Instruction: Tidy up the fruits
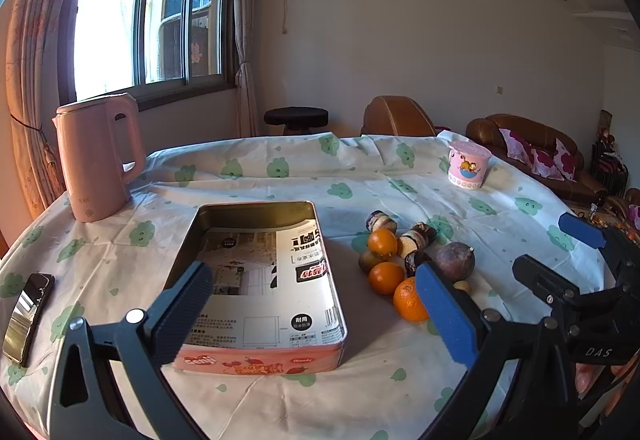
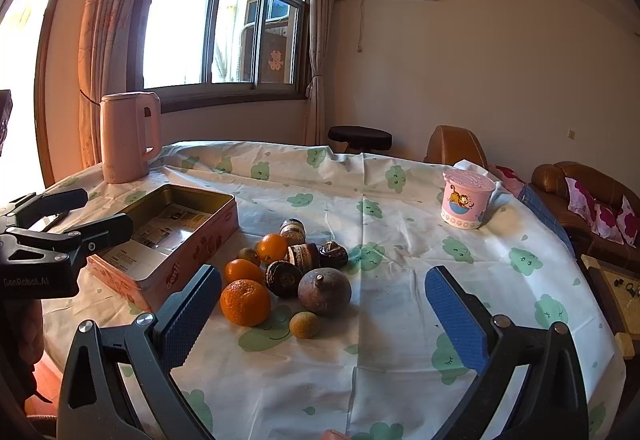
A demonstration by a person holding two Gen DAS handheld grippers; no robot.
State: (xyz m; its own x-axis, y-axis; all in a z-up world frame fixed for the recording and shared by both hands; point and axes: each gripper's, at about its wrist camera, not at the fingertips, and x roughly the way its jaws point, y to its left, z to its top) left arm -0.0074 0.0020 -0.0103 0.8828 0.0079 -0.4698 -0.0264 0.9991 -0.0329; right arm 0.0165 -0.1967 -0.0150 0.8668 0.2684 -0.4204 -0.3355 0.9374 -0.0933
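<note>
A pile of fruit lies on the table: three oranges, the largest nearest me point(image 2: 245, 301) point(image 1: 408, 300), a round purple fruit point(image 2: 324, 291) point(image 1: 455, 261), a small yellow-green fruit point(image 2: 305, 325) and several dark brown pieces point(image 2: 304, 255). A pink open tin point(image 1: 256, 280) point(image 2: 168, 236) with a printed sheet inside lies left of the pile. My left gripper point(image 1: 316, 304) is open and empty, over the tin's near right side. My right gripper point(image 2: 324, 316) is open and empty, just before the pile; it also shows at the right in the left wrist view point(image 1: 560, 252).
A pink kettle point(image 1: 98, 156) point(image 2: 128, 136) stands at the table's far left. A pink lidded cup point(image 1: 468, 164) point(image 2: 466, 198) stands at the far right. A phone point(image 1: 28, 316) lies near the left edge. Brown sofas and a stool stand beyond the table.
</note>
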